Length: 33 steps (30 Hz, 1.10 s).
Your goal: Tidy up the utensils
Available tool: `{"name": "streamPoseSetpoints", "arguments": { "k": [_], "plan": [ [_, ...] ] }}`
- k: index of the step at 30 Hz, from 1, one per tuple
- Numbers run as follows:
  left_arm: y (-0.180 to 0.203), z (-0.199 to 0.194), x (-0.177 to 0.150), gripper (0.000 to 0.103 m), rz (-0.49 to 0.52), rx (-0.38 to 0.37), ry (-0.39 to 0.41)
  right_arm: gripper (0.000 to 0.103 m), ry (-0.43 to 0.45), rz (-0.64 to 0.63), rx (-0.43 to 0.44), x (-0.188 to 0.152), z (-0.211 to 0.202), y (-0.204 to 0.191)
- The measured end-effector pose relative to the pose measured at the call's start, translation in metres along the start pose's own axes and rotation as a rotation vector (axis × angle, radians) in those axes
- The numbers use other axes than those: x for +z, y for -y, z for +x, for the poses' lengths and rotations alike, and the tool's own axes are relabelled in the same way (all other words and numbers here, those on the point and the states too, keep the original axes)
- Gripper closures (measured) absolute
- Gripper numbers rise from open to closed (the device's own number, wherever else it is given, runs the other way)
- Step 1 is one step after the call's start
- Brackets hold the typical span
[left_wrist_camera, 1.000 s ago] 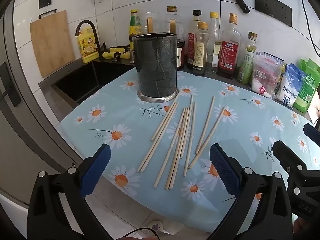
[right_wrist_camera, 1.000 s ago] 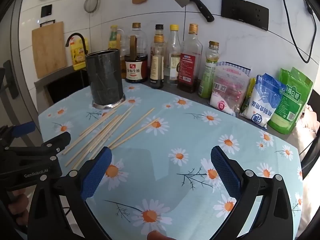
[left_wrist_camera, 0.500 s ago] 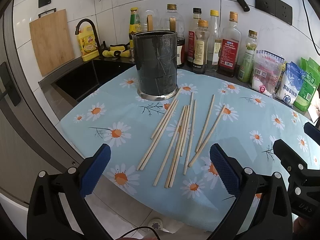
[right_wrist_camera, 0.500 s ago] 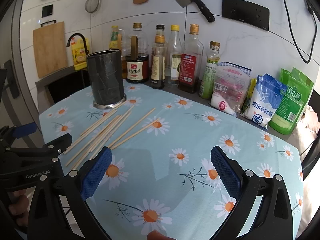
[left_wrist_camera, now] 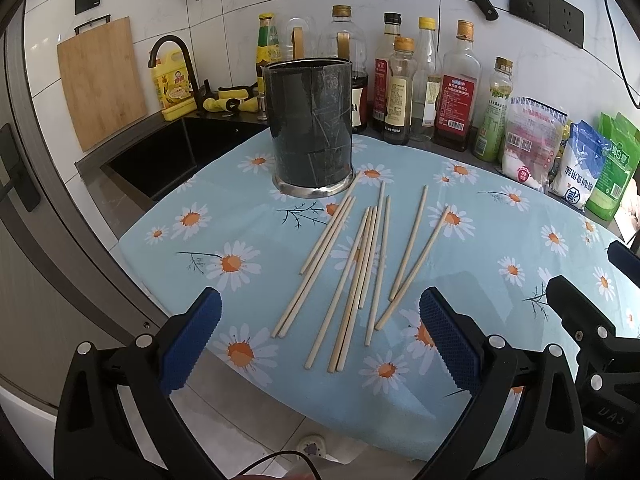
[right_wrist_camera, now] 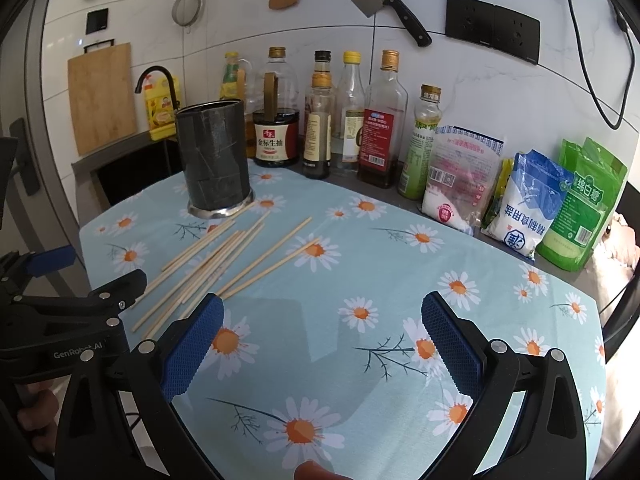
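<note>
Hovering both grippers, I hold the left gripper (left_wrist_camera: pixel 320 336) and right gripper (right_wrist_camera: pixel 320 340) spread apart and empty; pale wooden chopsticks (left_wrist_camera: pixel 360 268) lie scattered near the dark cylindrical holder (left_wrist_camera: pixel 310 128) on the daisy-print tablecloth (right_wrist_camera: pixel 400 264).

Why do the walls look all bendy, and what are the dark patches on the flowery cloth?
Both views use fisheye lenses, so the tile lines curve. In the right wrist view the dark patches on the tablecloth are shadows near the open right tongs. In the left wrist view a similar shadow lies beside the chopsticks.
</note>
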State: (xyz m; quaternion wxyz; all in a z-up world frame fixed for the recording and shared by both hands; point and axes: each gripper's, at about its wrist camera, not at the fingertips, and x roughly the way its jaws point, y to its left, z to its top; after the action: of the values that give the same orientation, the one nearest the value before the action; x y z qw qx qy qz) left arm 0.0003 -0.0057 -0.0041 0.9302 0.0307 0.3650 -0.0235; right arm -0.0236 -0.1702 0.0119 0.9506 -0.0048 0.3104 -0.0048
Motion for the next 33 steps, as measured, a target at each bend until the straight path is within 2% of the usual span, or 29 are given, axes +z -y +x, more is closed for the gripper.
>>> {"name": "streamPoseSetpoints", "arguments": {
  "k": [23, 33],
  "plan": [
    [-0.001, 0.006, 0.003, 0.006, 0.017, -0.014, -0.019, 0.008, -0.017, 0.005, -0.017, 0.001, 0.004, -0.004],
    [-0.013, 0.017, 0.010, 0.006, 0.022, -0.035, -0.044, 0.008, -0.041, 0.019, -0.035, 0.002, 0.011, -0.014]
  ]
}}
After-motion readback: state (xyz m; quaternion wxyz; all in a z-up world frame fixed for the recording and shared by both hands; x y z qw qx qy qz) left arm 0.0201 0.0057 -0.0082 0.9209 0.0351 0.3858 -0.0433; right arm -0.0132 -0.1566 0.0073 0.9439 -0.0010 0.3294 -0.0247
